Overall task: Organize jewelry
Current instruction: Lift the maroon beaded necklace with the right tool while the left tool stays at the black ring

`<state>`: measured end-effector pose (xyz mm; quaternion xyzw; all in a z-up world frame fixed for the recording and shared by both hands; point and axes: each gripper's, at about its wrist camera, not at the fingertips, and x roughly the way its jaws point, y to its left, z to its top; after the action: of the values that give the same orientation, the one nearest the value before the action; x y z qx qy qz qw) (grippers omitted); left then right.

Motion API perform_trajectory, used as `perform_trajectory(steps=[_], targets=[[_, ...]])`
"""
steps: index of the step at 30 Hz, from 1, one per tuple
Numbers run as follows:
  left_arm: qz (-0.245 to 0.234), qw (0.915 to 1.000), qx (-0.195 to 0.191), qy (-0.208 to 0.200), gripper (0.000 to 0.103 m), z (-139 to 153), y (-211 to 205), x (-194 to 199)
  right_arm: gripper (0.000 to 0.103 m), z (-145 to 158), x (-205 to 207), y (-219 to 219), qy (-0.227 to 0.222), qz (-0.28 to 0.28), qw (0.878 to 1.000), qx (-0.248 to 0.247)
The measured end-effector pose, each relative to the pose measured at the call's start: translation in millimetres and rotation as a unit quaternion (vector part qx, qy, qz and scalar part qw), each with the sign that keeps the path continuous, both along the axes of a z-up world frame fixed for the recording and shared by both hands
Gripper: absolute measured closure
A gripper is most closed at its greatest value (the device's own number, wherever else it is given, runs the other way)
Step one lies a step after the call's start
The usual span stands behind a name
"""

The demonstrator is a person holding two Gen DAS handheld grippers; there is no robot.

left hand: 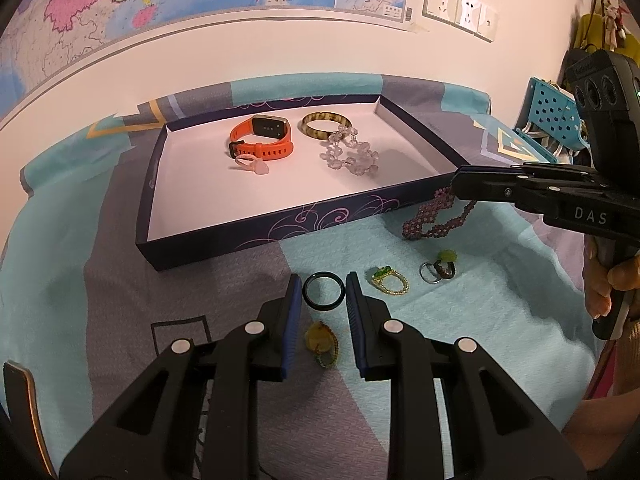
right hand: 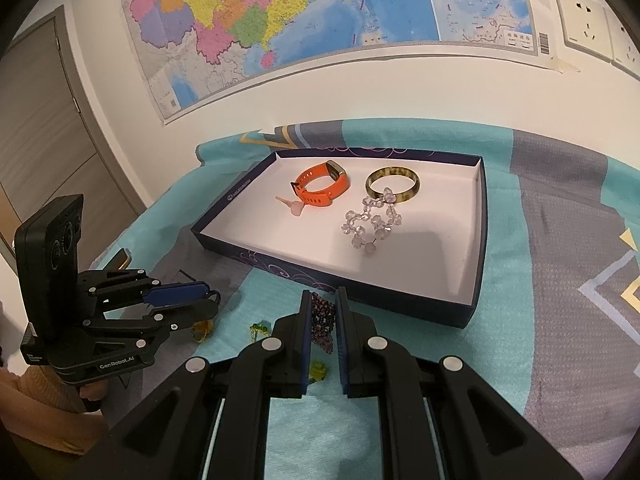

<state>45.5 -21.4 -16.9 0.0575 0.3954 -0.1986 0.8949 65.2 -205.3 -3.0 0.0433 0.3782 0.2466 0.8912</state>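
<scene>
Your right gripper (right hand: 323,312) is closed down to a narrow gap on the purple beaded bracelet (right hand: 322,322), just outside the near wall of the dark blue cardboard tray (right hand: 478,240). Your left gripper (left hand: 323,294) stands narrowly parted around the black ring (left hand: 323,291) lying on the teal bedspread (left hand: 500,320); whether its pads touch the ring I cannot tell. In the tray lie an orange smartwatch (right hand: 320,188), an amber bangle (right hand: 394,184) and a clear crystal bracelet (right hand: 370,224).
</scene>
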Motion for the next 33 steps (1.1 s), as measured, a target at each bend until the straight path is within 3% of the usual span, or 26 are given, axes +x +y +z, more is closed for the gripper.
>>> perform_trajectory(steps=[33], targets=[[-0.003, 0.9999, -0.006, -0.009, 0.080, 7, -5, 0, 0.093, 14, 0, 6, -0.018, 0.006, 1.000, 0.005]])
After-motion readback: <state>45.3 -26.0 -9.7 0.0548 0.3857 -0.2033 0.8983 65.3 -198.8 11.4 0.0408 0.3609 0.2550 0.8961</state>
